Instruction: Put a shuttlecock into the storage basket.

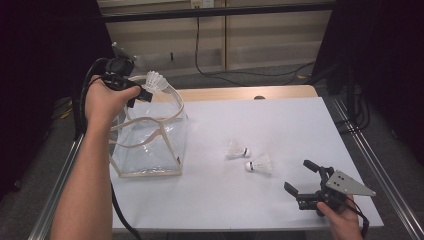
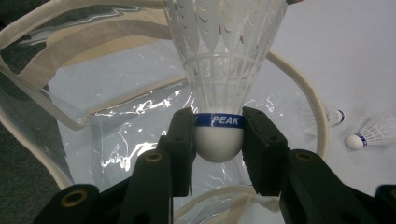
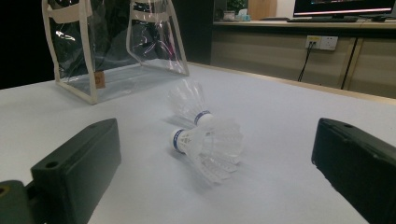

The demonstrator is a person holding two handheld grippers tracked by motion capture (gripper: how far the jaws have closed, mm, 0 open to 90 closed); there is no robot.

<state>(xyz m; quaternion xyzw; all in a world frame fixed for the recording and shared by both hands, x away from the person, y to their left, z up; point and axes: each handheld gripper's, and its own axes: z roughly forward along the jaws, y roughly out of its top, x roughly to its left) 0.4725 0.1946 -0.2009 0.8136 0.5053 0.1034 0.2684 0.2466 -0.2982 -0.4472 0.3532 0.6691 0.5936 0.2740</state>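
Three shuttlecocks show in the high view: one [image 1: 155, 81] clamped in the left hand-held gripper [image 1: 145, 92] above the open top of the clear bag [image 1: 150, 145], two lying close together on the white surface [image 1: 280, 125], the farther shuttlecock [image 1: 236, 149] and the nearer shuttlecock [image 1: 260, 164]. The right hand-held gripper [image 1: 300, 176] rests near them, jaws apart.

Left gripper view: both jaws press the cork base at its blue band, feathers up, the bag beneath.

Right gripper view: the two loose shuttlecocks lie ahead between wide-open jaws, bag beyond.
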